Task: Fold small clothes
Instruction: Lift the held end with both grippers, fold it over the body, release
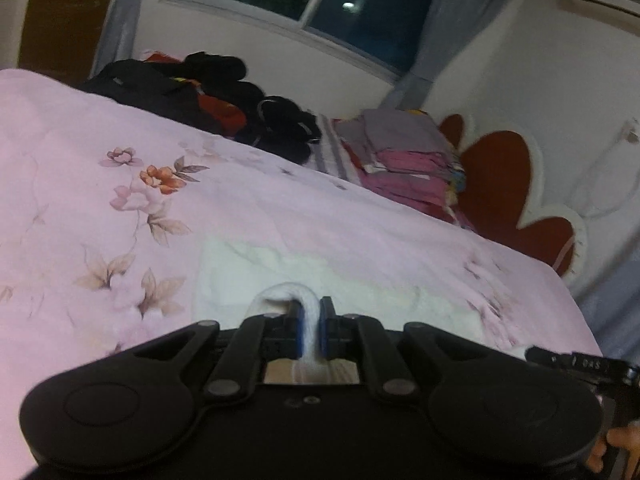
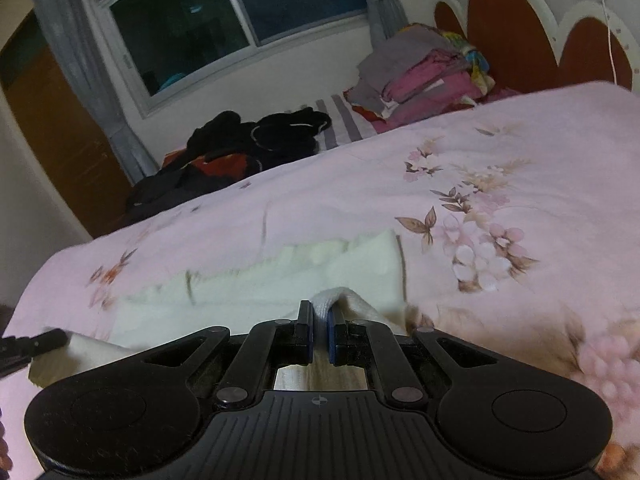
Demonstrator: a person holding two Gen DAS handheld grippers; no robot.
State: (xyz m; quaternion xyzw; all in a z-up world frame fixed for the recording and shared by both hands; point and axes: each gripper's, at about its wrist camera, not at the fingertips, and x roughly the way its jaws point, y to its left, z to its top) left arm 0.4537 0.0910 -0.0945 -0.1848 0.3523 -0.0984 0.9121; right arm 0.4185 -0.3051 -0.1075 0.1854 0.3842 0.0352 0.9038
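We see the left gripper (image 1: 311, 312) and right gripper (image 2: 319, 316) both clamped on white cloth (image 2: 352, 264), angled downward.

White garment (image 2: 340, 264), pink floral bedspread (image 2: 500, 152)

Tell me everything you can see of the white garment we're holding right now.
The white garment is small, cream-white and looks soft and bumpy, like fleece or knit. It lies mostly flat on the pink floral bedspread, with a scalloped far edge. Both near corners are pinched: the left gripper is shut on a bunched fold at one, the right gripper is shut on the other. What kind of garment it is, I cannot tell.
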